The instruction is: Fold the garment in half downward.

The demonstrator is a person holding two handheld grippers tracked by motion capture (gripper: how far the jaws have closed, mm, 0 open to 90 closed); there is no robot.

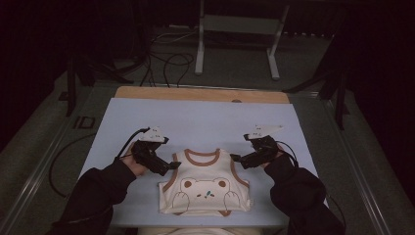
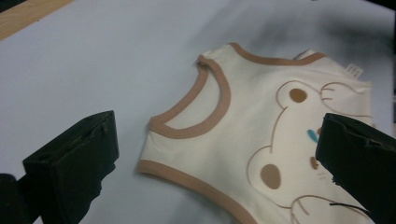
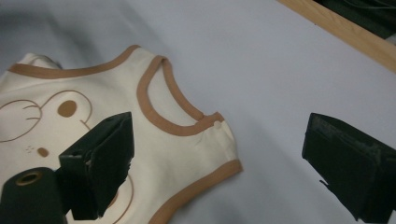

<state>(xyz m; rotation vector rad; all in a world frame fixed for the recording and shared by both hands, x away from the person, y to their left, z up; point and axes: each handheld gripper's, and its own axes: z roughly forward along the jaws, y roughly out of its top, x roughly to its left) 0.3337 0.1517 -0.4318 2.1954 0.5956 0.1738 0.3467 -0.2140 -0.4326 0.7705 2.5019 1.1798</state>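
Dim high view (dark surroundings); gripper views brighter, slightly soft.

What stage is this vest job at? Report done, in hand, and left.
Done: the cream vest lies flat, bear print up, on the blue mat. In hand: the left gripper and right gripper, both open, sit at its shoulders. Left: gripping and any folding; no fold shows yet.

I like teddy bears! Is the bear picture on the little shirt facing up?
Yes, the cream shirt lies flat on the blue mat with its brown bear print showing on top.

Blue mat (image 1: pixel 195 117) on wooden table (image 1: pixel 200 94); floor cables (image 1: pixel 166 61).
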